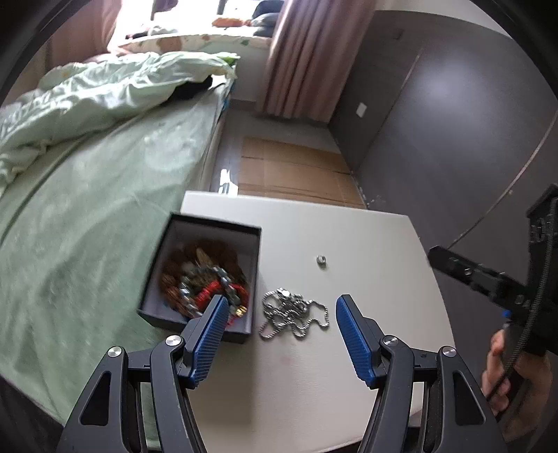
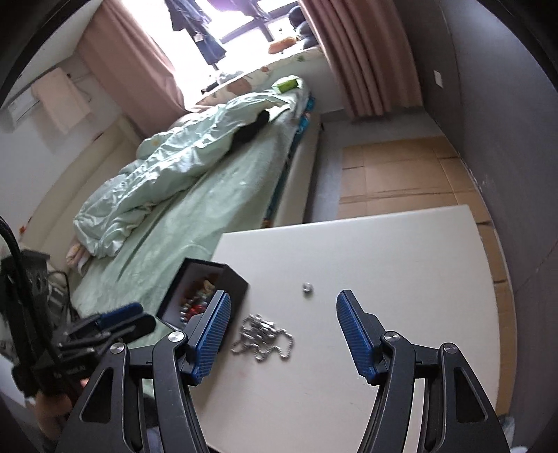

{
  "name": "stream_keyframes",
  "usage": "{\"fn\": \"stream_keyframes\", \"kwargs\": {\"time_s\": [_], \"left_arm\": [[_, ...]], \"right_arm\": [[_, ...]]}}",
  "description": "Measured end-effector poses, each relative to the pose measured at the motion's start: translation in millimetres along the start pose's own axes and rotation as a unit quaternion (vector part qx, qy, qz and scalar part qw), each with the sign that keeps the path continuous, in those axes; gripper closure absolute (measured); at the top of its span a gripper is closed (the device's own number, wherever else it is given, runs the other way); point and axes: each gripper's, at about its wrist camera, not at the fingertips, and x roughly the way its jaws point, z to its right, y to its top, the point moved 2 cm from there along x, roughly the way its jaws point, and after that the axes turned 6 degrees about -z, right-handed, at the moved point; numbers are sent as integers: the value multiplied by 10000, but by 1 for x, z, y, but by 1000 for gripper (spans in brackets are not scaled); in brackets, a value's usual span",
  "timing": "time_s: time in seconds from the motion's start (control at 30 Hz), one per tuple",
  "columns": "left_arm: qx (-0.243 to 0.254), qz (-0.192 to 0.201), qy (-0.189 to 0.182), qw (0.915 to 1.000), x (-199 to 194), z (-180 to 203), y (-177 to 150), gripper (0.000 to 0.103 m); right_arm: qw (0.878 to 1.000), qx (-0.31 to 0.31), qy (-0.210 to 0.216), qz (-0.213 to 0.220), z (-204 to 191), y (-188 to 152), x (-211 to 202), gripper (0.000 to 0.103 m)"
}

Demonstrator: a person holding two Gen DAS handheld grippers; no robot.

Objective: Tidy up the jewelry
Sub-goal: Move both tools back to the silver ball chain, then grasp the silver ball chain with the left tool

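Your left gripper point(image 1: 280, 305) hangs over the near part of the white rectangular tabletop point(image 1: 366, 237) with its blue-padded fingers point(image 1: 352, 331) spread wide and nothing between them; your right gripper point(image 2: 282, 301) is likewise spread and empty above the same tabletop point(image 2: 401, 251). On that surface a tangled silver ball-chain necklace point(image 1: 294, 313) lies loose between the left fingers, just beside the right wall of an open black square box point(image 1: 251, 271) that sits at the table's left edge and holds a heap of red, brown and metallic jewelry point(image 1: 205, 278). A small silver ring point(image 1: 321, 260) rests alone farther back, apart from chain and box. From the right wrist view the same necklace point(image 2: 265, 338), box point(image 2: 237, 282) and ring point(image 2: 307, 288) appear in the same order. Left of the table runs a bed with a pale green sheet point(image 1: 87, 209) and a crumpled pale green quilt point(image 2: 174, 163); beyond it hang dusty-pink curtains point(image 1: 307, 59) beside a bright window point(image 2: 244, 28). Flattened brown cardboard point(image 2: 401, 170) covers the floor between bed and dark grey wall point(image 1: 453, 122).
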Motion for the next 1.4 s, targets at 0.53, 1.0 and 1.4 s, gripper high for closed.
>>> {"fn": "stream_keyframes", "kwargs": {"time_s": [0.53,1.0,1.4], "left_arm": [[-832,-5,561,9949,42,48,-35,38],[-1322,-31,1348,9820,98,56,-36,38],[-1272,-60,2344,9638,127,46,-24,32]], "right_arm": [[9983,567,76,-65,65,-11,-19,36],[9894,1328,429,405,114,-14,-55,19],[9872,1412,593,453,123,-15,-58,19]]}}
